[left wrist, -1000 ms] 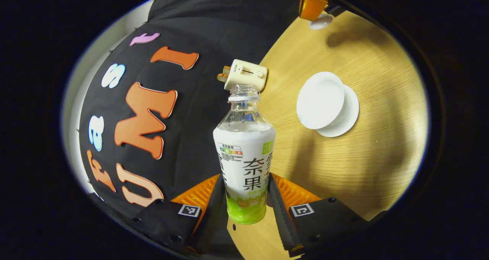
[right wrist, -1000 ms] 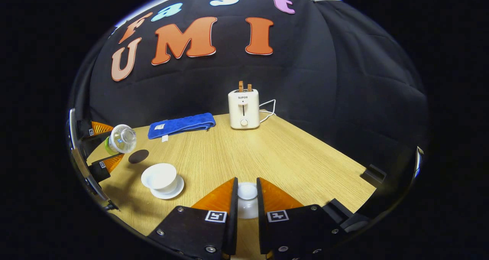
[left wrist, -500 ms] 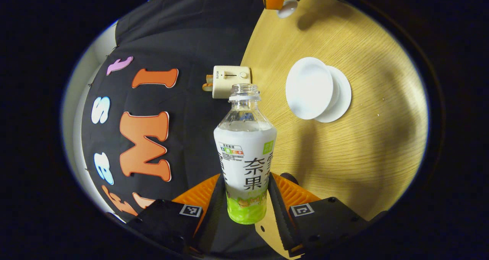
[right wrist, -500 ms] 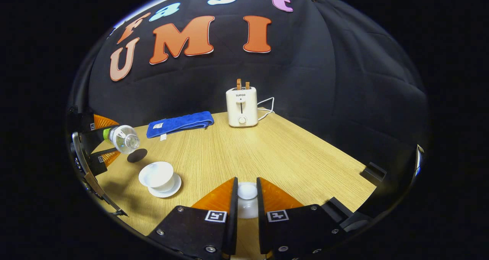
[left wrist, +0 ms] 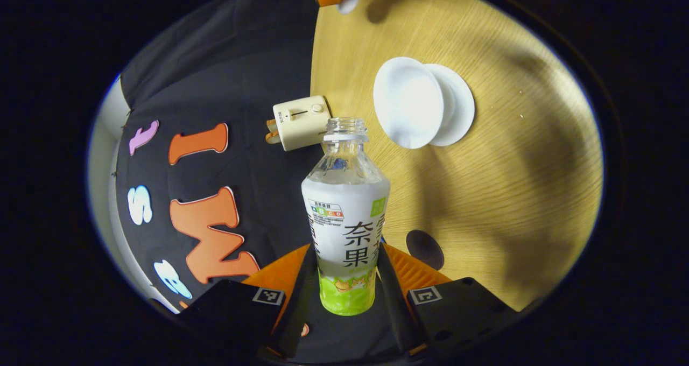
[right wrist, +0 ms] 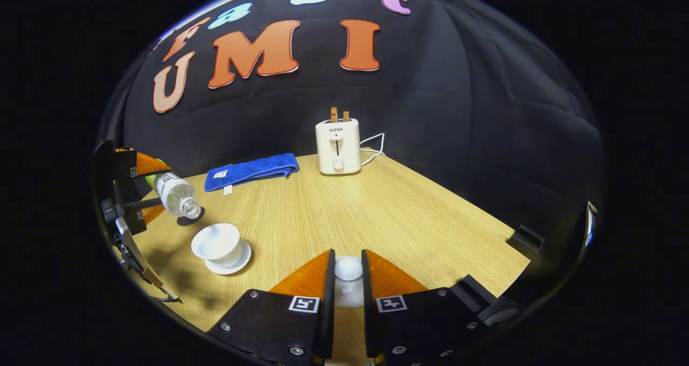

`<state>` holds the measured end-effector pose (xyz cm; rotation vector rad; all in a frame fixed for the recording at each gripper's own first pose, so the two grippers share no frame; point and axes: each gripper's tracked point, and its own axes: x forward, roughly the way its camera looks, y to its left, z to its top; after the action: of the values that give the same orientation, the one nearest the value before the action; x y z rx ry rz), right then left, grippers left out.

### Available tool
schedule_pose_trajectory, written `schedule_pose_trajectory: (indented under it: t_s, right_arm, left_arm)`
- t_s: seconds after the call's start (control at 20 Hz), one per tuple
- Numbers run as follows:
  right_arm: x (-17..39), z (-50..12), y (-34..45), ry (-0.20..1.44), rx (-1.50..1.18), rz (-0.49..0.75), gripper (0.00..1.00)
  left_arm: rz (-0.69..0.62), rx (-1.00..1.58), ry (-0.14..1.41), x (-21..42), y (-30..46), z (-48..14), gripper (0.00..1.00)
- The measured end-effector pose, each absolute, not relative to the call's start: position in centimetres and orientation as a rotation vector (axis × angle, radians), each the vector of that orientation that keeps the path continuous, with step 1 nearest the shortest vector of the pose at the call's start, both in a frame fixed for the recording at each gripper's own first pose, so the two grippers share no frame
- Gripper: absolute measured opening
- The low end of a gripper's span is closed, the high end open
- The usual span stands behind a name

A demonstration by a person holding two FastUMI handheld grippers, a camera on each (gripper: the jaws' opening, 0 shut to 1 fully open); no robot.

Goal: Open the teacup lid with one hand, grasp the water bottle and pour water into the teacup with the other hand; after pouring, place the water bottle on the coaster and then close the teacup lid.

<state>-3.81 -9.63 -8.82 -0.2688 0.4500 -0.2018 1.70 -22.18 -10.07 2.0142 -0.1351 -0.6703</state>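
1. Clear plastic forms the upper part of the water bottle (left wrist: 345, 204), which has a ribbed, uncapped neck; a white wrapper with a green band at the base covers its lower body.
2. The left hand-held gripper (left wrist: 347, 296) has its two black fingers pressed against the wrapper on both sides, so the bottle is clamped between them, with ridged orange panels behind the fingers.
3. In the right gripper view the bottle (right wrist: 172, 194) is tipped, mouth lowest, above and just behind the teacup (right wrist: 216, 244), held off the table by the left hand-held gripper (right wrist: 141, 189).
4. The teacup (left wrist: 409, 101) is smooth white, round and open-topped, and it stands on a white saucer (left wrist: 457, 107).
5. The round, dark, flat coaster (left wrist: 424, 249) lies on the table near the orange panel; in the right gripper view it is mostly hidden under the bottle's mouth.
6. The right hand-held gripper (right wrist: 348, 290) has its fingers nearly closed on the knob of the white teacup lid (right wrist: 349, 280), a rounded glossy piece held between them.
7. The table (right wrist: 387, 215) is pale wood with a fine straight grain.
8. A cream toaster (right wrist: 337, 146) with a white cord stands at the table's far edge, and a blue folded towel (right wrist: 250, 169) lies to its left.
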Motion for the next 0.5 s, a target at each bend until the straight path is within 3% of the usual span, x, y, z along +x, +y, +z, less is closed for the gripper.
schedule_pose_trajectory:
  t_s: [0.5]
  right_arm:
    - [-4.1,-8.9,-9.9,0.456,-0.267,-0.211,0.24]
  left_arm:
    - [-0.671,2.165,-0.256,2.2,-24.3,-8.6,0.70]
